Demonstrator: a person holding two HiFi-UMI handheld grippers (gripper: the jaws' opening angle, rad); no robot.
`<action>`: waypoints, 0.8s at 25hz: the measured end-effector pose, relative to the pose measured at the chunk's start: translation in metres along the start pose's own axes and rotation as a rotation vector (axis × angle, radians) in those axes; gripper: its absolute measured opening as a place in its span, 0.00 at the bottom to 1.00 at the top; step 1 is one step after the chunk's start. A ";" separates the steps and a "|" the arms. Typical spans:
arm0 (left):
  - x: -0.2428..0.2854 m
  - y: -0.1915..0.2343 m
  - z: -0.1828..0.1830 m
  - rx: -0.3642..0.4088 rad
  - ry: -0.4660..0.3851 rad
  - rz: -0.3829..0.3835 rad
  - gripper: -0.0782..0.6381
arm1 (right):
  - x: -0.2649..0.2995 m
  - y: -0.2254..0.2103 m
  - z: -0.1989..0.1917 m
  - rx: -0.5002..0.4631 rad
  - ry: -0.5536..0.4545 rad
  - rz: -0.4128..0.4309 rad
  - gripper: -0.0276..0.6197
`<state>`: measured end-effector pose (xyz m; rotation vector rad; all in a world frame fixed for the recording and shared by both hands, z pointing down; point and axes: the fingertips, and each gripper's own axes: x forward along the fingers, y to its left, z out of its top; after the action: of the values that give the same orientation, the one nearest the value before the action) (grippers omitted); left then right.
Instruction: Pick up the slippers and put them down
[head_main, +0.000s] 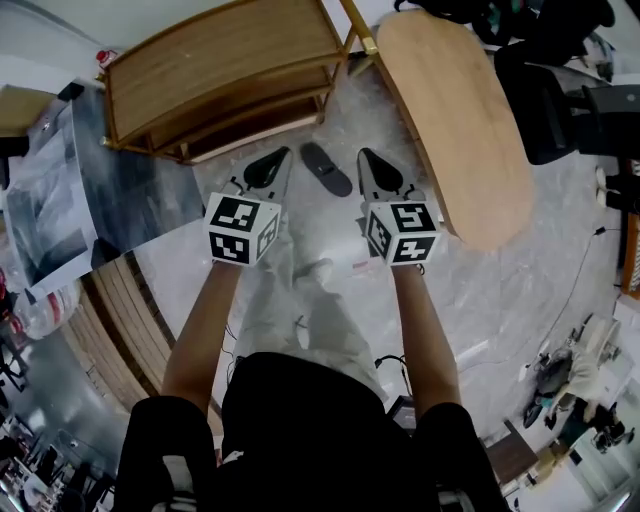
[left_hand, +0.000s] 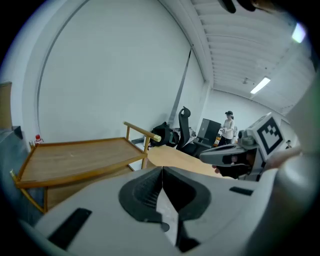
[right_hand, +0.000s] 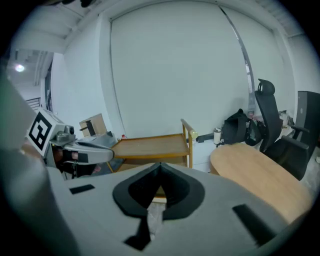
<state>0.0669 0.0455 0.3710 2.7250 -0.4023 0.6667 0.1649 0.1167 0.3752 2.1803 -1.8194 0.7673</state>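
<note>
Left gripper (left_hand: 161, 171) and right gripper (right_hand: 160, 167): jaws are closed together and nothing is held. Both are carried side by side, well above the floor (head_main: 480, 290), presumably to stay clear of it. One dark slipper (head_main: 326, 168) is seen lying free on the floor, between shelf (head_main: 225, 70) and table (head_main: 455, 120).

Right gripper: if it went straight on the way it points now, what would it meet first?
Probably the wooden cart, near its end post; the right gripper, jaws shut, aims at it. The oval table lies off to the side. Depth is unclear.
</note>
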 end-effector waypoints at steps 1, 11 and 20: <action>-0.007 -0.004 0.007 0.002 -0.008 -0.001 0.12 | -0.007 0.002 0.007 0.004 -0.010 -0.003 0.04; -0.061 -0.043 0.069 0.051 -0.095 0.006 0.12 | -0.077 0.022 0.072 -0.034 -0.104 0.004 0.04; -0.097 -0.079 0.108 0.112 -0.171 0.004 0.12 | -0.129 0.043 0.126 -0.103 -0.215 0.016 0.04</action>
<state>0.0541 0.0978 0.2147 2.8990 -0.4221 0.4721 0.1431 0.1584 0.1959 2.2587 -1.9294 0.4456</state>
